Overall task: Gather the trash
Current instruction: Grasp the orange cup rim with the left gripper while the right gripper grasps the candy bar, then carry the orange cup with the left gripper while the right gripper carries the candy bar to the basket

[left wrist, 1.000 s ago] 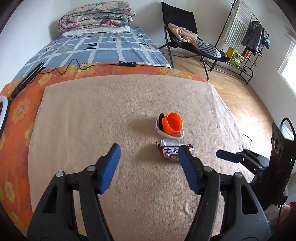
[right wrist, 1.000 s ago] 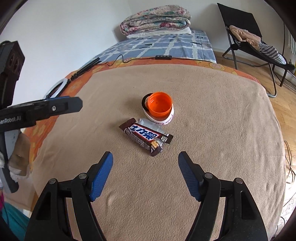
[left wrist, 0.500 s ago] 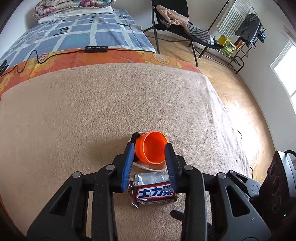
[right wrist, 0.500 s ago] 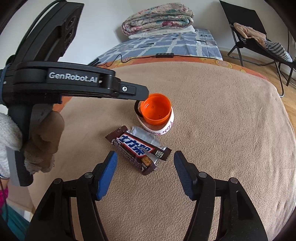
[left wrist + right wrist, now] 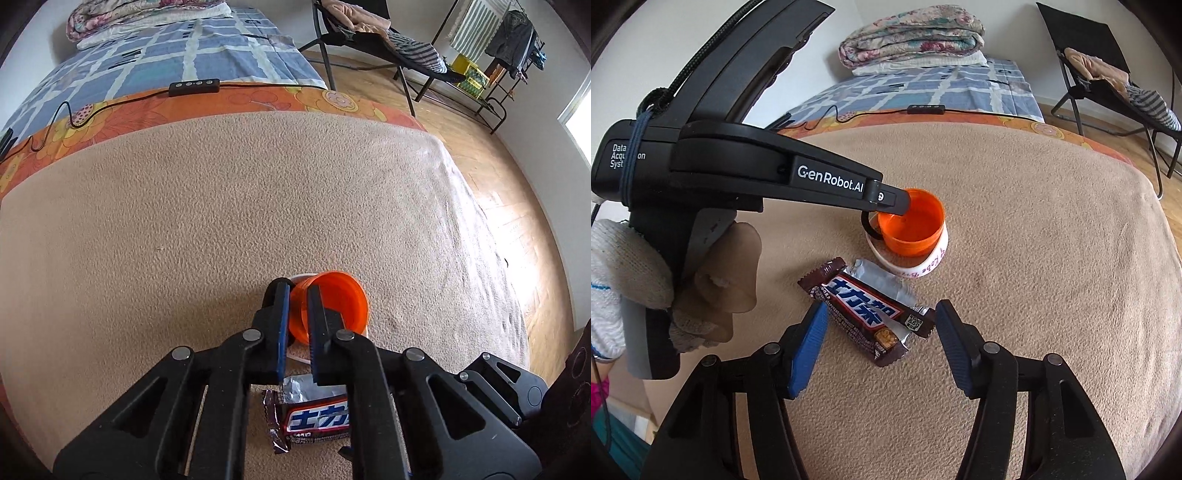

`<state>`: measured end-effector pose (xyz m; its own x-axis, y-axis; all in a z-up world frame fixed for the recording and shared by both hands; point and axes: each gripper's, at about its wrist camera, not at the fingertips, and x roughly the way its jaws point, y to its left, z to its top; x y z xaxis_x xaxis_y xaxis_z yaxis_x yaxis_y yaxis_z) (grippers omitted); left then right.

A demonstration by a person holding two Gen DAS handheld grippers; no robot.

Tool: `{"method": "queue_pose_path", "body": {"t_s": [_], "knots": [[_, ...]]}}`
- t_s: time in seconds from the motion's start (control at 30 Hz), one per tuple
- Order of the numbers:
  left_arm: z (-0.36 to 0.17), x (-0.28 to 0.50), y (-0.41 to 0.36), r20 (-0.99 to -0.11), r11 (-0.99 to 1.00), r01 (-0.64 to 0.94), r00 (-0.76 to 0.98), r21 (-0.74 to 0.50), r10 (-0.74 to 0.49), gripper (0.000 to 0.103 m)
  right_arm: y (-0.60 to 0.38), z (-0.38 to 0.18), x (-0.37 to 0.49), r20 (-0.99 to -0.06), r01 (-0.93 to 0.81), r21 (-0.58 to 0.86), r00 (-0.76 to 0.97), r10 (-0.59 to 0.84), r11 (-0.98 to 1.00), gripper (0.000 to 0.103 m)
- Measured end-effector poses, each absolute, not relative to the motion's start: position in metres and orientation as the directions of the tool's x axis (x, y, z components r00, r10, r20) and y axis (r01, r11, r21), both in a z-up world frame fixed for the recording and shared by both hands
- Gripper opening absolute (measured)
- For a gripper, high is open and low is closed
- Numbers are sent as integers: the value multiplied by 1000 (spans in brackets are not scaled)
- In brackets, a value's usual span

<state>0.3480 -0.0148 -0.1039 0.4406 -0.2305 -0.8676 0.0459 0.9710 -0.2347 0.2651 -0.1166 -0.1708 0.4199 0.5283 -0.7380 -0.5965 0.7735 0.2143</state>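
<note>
Left tool (image 5: 295,295): jaws drawn narrow, pinching the near wall of the orange cup (image 5: 338,306), one finger inside the cup and one outside. In the right wrist view the same tool (image 5: 899,205) enters from the upper left of the frame and slopes down to the cup's left rim (image 5: 912,227); a gloved hand (image 5: 631,280) at the left edge grips its handle below the body.

The cup stands in a white ring-shaped lid (image 5: 923,267) bearing handwriting, just right of centre in that view. A small black loop (image 5: 866,225) lies against the lid's left side.

Right tool (image 5: 879,328): jaws have just been closing, half open, pointing steeply down, with the blue pads either side of the candy bar wrapper (image 5: 864,314) and not pressing on it. The wrapper, brown with a blue label and a torn silver end, lies flat below the cup, near the lower centre of both views (image 5: 314,421).

All items rest on a tan blanket (image 5: 221,206) over a bed with an orange flowered sheet (image 5: 122,114). A folded quilt (image 5: 912,37) lies at the upper centre; a black folding chair (image 5: 1108,74) at the upper right.
</note>
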Motion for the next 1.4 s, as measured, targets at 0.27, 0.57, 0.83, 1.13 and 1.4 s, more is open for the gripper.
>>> {"method": "queue_pose_path", "body": {"t_s": [0.27, 0.57, 0.83, 1.13, 1.4], "knots": [[-104, 346, -3, -855, 964, 11, 460, -265, -240, 3, -109, -181, 269, -754, -598, 194, 416, 508, 777, 58], [-93, 338, 6, -841, 960, -10, 486, -280, -240, 3, -113, -182, 270, -771, -579, 159, 433, 467, 799, 4], [-79, 328, 7, -832, 960, -9, 501, -280, -238, 3, -122, -172, 257, -762, -582, 143, 451, 464, 801, 0], [-42, 305, 11, -806, 961, 1, 544, -277, -233, 3, -142, -154, 242, -751, -565, 140, 475, 459, 813, 0], [-18, 258, 23, -797, 965, -3, 564, -263, -215, 3, -153, -131, 220, -729, -559, 146, 497, 471, 816, 0]]}}
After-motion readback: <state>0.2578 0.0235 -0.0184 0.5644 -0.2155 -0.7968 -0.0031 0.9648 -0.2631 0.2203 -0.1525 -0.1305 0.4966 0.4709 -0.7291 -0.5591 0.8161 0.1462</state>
